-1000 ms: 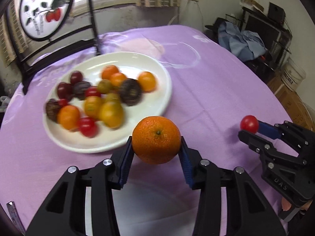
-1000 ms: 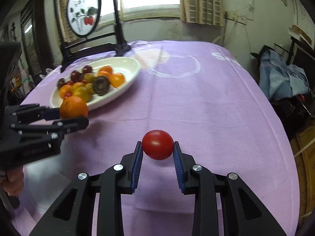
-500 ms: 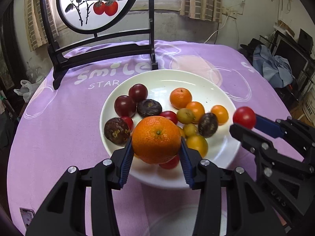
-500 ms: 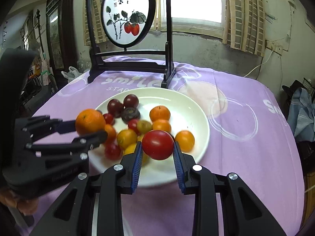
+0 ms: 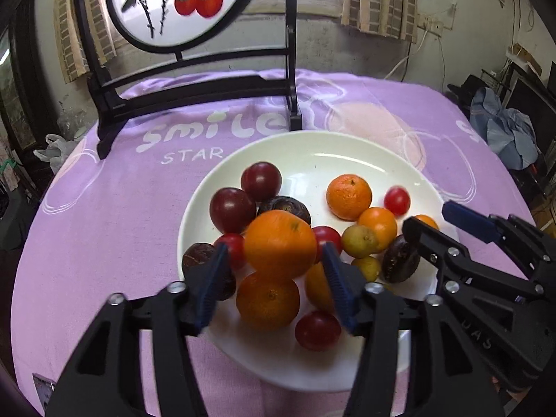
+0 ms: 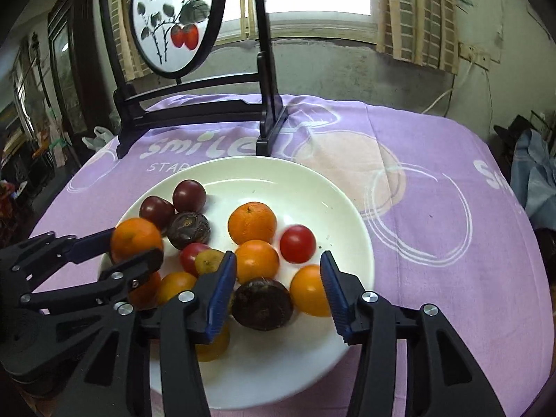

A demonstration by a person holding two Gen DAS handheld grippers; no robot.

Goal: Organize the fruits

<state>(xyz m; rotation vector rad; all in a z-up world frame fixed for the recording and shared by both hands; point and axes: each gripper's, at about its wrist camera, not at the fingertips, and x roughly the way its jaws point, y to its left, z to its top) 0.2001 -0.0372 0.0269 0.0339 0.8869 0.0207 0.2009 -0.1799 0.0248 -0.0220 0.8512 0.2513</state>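
Note:
A white plate on the purple cloth holds several oranges, red tomatoes, dark purple fruits and small yellow ones. My left gripper is above the plate's near side, jaws spread, with a large orange between the pads; I cannot tell if they grip it. My right gripper is open and empty over the plate. A red tomato, slightly blurred, lies on the plate just beyond its fingers.
A black wooden stand with a round painted screen stands just behind the plate. The table's edges fall away left and right. Blue cloth and clutter lie beyond the right edge.
Both grippers moved in over the plate. The right gripper opened and the red tomato dropped onto the plate. The left jaws widened around the orange.

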